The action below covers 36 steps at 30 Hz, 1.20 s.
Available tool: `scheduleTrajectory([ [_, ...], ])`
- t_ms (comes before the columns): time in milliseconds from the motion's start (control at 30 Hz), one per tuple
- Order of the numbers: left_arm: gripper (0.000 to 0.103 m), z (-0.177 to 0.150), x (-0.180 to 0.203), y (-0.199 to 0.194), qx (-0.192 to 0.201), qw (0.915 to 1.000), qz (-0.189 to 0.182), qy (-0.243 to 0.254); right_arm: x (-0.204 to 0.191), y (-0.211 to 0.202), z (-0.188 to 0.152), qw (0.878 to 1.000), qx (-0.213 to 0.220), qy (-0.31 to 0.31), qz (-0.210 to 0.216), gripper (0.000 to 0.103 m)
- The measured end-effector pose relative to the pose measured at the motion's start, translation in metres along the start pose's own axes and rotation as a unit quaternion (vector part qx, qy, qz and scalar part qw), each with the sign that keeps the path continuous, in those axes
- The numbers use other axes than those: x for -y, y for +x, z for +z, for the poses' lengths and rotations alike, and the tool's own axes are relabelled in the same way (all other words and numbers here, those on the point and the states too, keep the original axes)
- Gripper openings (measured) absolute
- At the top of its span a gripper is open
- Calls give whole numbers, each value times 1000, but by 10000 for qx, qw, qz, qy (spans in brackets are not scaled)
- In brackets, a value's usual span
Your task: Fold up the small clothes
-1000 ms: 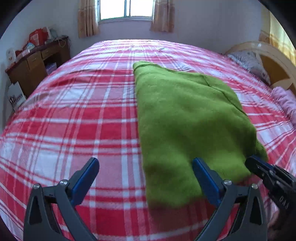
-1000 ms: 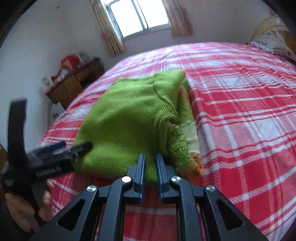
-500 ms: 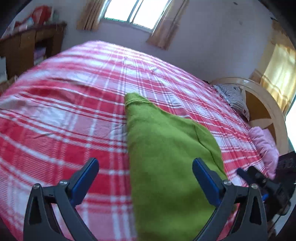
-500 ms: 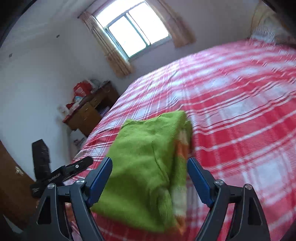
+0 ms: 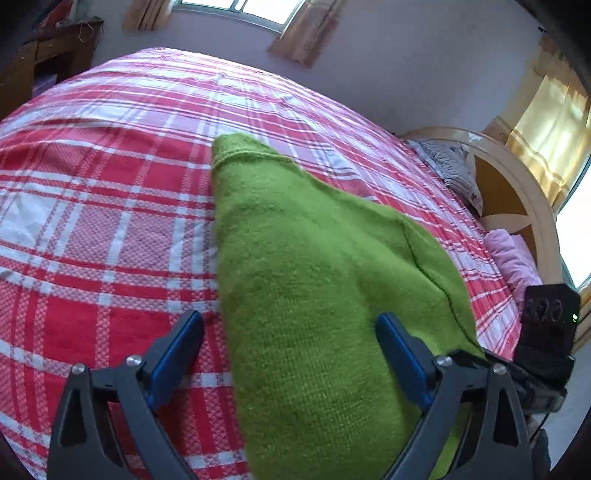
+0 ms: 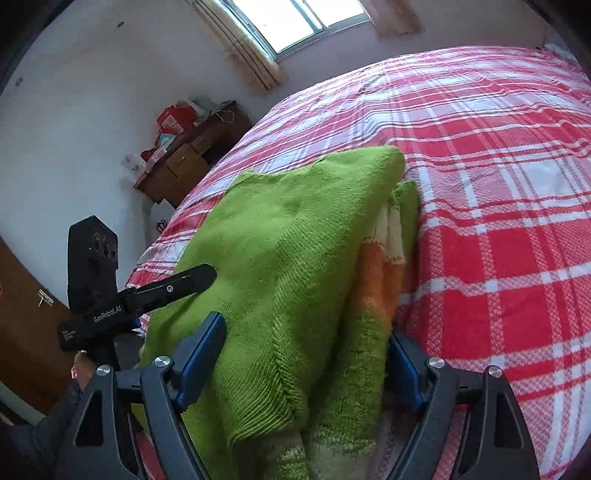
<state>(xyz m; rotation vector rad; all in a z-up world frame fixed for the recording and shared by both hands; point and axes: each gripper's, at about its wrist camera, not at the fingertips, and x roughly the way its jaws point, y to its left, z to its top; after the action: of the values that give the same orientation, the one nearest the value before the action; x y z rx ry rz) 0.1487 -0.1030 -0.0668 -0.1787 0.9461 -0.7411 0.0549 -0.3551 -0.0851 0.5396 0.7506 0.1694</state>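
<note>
A green knitted sweater lies folded on the red plaid bed. The right wrist view shows an orange and cream band along the sweater's right edge. My left gripper straddles its near left edge; the jaws are closing, wide apart, and the pads are clear of the knit. My right gripper straddles the near right part, its jaws closing with the folded layers between them, unpinched. The left gripper shows over the sweater's left side, held by a hand.
The bed sheet stretches far and right. A curved wooden headboard, a patterned pillow and a pink cloth lie at the bed's right end. A cluttered wooden desk stands by the wall under the window.
My right gripper, shut at the sweater's near edge a second ago, has opened and now spans the sweater. My left gripper has swung right, so the sweater's left edge lies between its fingers.
</note>
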Motion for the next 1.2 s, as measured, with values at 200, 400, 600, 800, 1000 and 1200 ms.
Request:
scheduleTrajectory([
  [200, 57, -5, 14, -3, -22, 9999, 39, 134, -4, 5, 1, 9997, -33, 196, -108, 42],
  [400, 44, -22, 23, -31, -326, 9993, 129, 127, -29, -16, -20, 9992, -283, 283, -77, 38],
  [600, 45, -84, 36, -80, -482, 9985, 255, 87, -52, -47, -79, 9979, -505, 331, 254, 38],
  [800, 45, -128, 38, -116, -618, 9980, 141, 21, -72, -73, -136, 9969, -552, 323, 453, 38],
  [1000, 72, -133, 39, -119, -533, 9977, 376, 191, -79, -75, -143, 9986, -464, 228, 146, 49],
  [1200, 90, -119, 25, -101, -493, 9985, 250, -11, -68, -65, -118, 9986, -447, 289, -64, 59],
])
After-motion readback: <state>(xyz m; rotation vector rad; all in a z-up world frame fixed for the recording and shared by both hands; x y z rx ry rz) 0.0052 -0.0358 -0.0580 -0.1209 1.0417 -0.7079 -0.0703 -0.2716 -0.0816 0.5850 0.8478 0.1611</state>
